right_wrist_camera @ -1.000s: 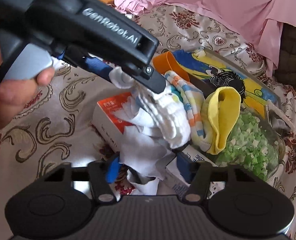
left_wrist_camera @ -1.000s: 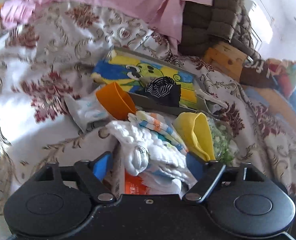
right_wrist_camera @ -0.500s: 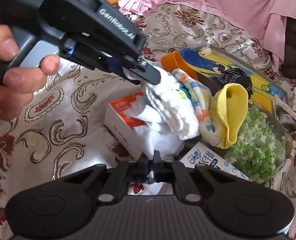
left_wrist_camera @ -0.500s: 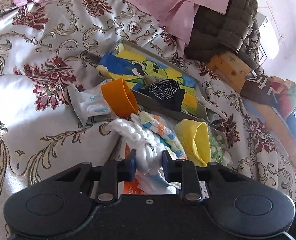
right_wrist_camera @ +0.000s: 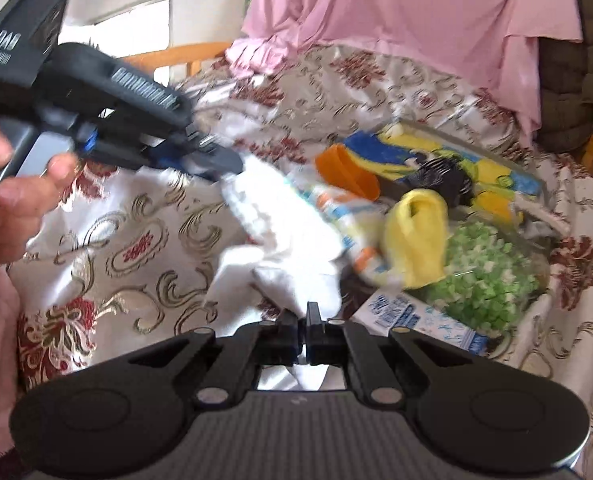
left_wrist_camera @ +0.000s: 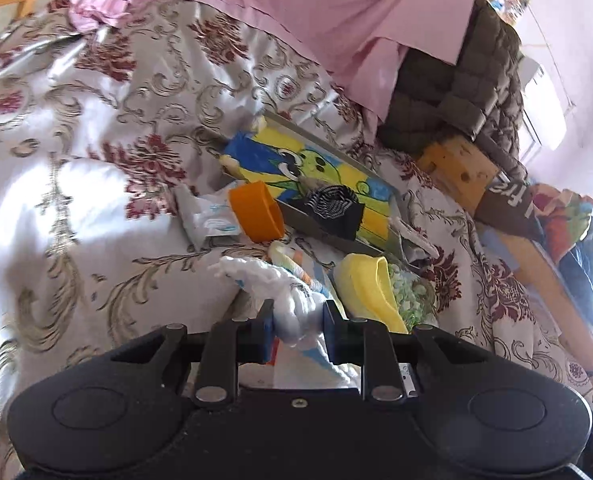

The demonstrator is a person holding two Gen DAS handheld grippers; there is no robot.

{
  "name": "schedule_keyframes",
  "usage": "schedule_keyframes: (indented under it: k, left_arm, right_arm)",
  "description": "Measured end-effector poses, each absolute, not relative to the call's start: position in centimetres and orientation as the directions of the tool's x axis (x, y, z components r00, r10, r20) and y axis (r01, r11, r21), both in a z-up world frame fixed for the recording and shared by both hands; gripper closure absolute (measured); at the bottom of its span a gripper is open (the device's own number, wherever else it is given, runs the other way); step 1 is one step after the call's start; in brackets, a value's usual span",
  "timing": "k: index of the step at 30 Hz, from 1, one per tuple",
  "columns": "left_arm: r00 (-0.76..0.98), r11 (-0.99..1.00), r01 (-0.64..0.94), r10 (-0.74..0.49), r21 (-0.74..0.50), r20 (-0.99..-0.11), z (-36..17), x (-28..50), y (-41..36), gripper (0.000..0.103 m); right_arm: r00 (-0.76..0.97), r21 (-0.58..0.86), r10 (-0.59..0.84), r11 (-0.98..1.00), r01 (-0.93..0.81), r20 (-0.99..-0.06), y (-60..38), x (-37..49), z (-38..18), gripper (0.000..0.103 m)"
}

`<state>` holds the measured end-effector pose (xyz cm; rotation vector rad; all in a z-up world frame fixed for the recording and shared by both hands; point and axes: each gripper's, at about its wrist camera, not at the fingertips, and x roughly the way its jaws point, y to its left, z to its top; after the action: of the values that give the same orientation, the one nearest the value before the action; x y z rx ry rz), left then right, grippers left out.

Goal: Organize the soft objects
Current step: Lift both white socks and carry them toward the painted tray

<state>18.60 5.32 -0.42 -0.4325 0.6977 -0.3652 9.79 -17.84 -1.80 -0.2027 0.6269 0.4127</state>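
A white knitted cloth (left_wrist_camera: 280, 284) hangs between both grippers above the patterned bedspread (left_wrist_camera: 76, 200). My left gripper (left_wrist_camera: 298, 326) is shut on its thick bunched end. In the right wrist view the same white cloth (right_wrist_camera: 284, 232) stretches from the left gripper (right_wrist_camera: 232, 168), held by a hand (right_wrist_camera: 8, 196), down to my right gripper (right_wrist_camera: 303, 336), which is shut on its thin edge. A striped white, orange and blue cloth (right_wrist_camera: 344, 216) and a yellow cloth (right_wrist_camera: 416, 232) lie just right of it. A black striped sock (left_wrist_camera: 332, 204) rests on the cartoon tray (left_wrist_camera: 308, 130).
An orange cup (left_wrist_camera: 256, 212) and a tissue pack (left_wrist_camera: 204, 216) lie left of the tray. A bag of green and white bits (right_wrist_camera: 492, 272) and a blue-white box (right_wrist_camera: 416, 316) sit at the right. A pink sheet (left_wrist_camera: 336, 20) and a brown quilted cushion (left_wrist_camera: 456, 80) lie behind.
Both grippers went from open around the white cloth to shut on it, then rose and drew back with it. The orange-white box under the cloth is out of sight now.
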Motion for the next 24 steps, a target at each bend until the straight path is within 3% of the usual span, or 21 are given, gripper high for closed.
schedule_keyframes:
  k: [9, 13, 20, 24]
  left_arm:
    - [0.704, 0.895, 0.139, -0.390, -0.423, -0.594, 0.5, 14.0, 6.3, 0.077]
    - [0.670, 0.915, 0.119, -0.361, -0.386, -0.649, 0.7, 12.0, 7.2, 0.077]
    - [0.622, 0.951, -0.055, -0.207, -0.306, -0.755, -0.9, 11.7, 9.3, 0.077]
    - [0.615, 0.963, -0.080, -0.155, -0.256, -0.773, -1.6, 12.6, 8.8, 0.071]
  right_arm:
    - [0.807, 0.072, 0.317, 0.943, -0.326, -0.498, -21.8, 8.4, 0.9, 0.099]
    - [0.719, 0.238, 0.422, 0.907, -0.349, -0.553, -23.4, 9.0, 1.0, 0.099]
    - [0.608, 0.214, 0.364, 0.927, -0.307, -0.706, -22.2, 10.8, -1.4, 0.099]
    - [0.566, 0.205, 0.322, 0.943, -0.262, -0.758, -21.7, 11.7, -3.1, 0.088]
